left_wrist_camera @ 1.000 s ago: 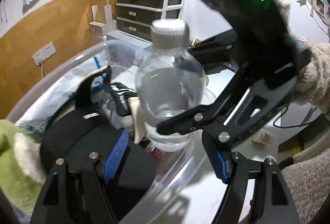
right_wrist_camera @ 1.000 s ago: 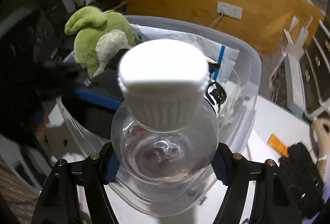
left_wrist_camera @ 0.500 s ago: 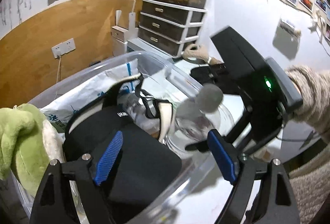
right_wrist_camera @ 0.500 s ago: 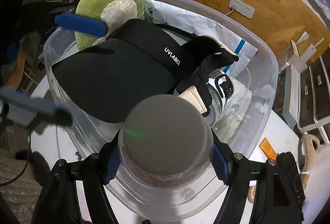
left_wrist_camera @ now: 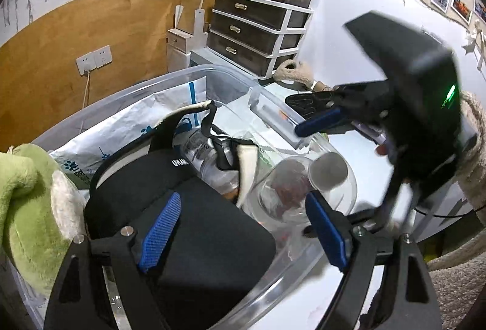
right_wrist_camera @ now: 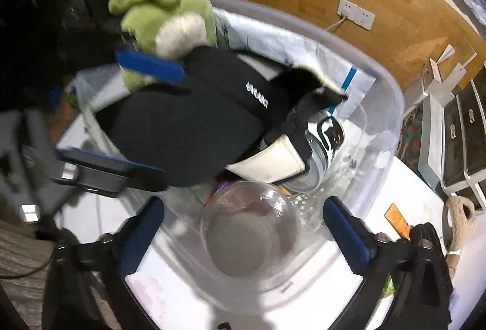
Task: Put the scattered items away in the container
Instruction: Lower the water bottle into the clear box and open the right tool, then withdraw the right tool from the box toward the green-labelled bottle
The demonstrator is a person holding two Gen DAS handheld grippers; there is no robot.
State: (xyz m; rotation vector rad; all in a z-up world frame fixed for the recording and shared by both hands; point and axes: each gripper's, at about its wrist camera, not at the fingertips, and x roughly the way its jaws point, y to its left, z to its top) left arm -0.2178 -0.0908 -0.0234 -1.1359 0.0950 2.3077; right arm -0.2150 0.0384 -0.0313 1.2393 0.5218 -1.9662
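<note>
A clear plastic bin (left_wrist_camera: 231, 73) holds a green plush toy (left_wrist_camera: 27, 193), a black visor cap (left_wrist_camera: 188, 226), a white mailer bag (left_wrist_camera: 121, 129) and a lying clear bottle (left_wrist_camera: 209, 163). A second clear bottle with a white cap (left_wrist_camera: 306, 181) lies loose at the bin's near corner; it shows in the right wrist view (right_wrist_camera: 249, 232) too. My left gripper (left_wrist_camera: 243, 226) is open above the cap. My right gripper (right_wrist_camera: 243, 226) is open just above the dropped bottle, holding nothing.
On the white table (right_wrist_camera: 410, 196) beside the bin lie a black glove (right_wrist_camera: 431, 242), an orange strip (right_wrist_camera: 398, 220) and a twine loop (right_wrist_camera: 458, 214). A drawer unit with a fish tank on top (left_wrist_camera: 261, 23) stands behind the bin.
My right gripper carried the bottle over the bin, opened and let it go; the bottle now lies inside the bin. My left gripper drew back and stayed open.
</note>
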